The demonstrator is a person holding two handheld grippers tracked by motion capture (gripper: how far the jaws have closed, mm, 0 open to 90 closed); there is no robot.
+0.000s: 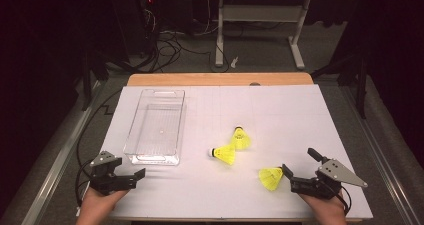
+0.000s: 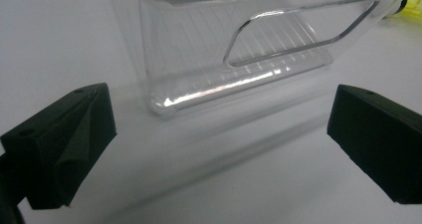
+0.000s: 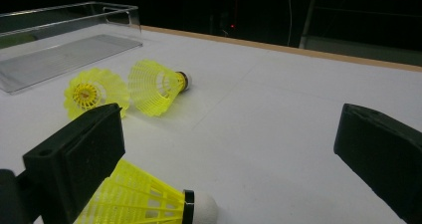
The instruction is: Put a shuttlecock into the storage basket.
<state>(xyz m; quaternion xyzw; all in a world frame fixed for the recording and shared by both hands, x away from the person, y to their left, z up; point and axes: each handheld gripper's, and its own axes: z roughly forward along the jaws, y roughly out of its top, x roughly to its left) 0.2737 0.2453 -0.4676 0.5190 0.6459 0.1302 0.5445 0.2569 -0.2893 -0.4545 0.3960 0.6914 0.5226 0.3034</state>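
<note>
A clear plastic tray (image 1: 155, 126), long and rectangular with rounded corners and a cut-out handle slot at each short end, lies on the left half of the white-covered table (image 1: 280, 110), its long axis running from the near edge toward the far edge. It holds nothing. Its floor is finely ribbed and its walls are glossy.

Three yellow shuttlecocks with open mesh skirts lie on their sides right of the tray. The far shuttlecock (image 1: 241, 138) points its cork toward the far edge; the middle shuttlecock (image 1: 224, 154) just beside it points its white cork toward the tray. The near shuttlecock (image 1: 270, 177) lies close to the near edge, skirt flaring left, cork end at the right gripper.

The right gripper (image 1: 286, 172) rests low near the near right corner, its jaws spread wide. In the right gripper view the near shuttlecock lies against the left jaw, its white cork with a black band pointing into the gap.

The left gripper (image 1: 131, 177) sits at the near left corner, jaws spread apart and empty, aimed at the tray's near short end.
</note>
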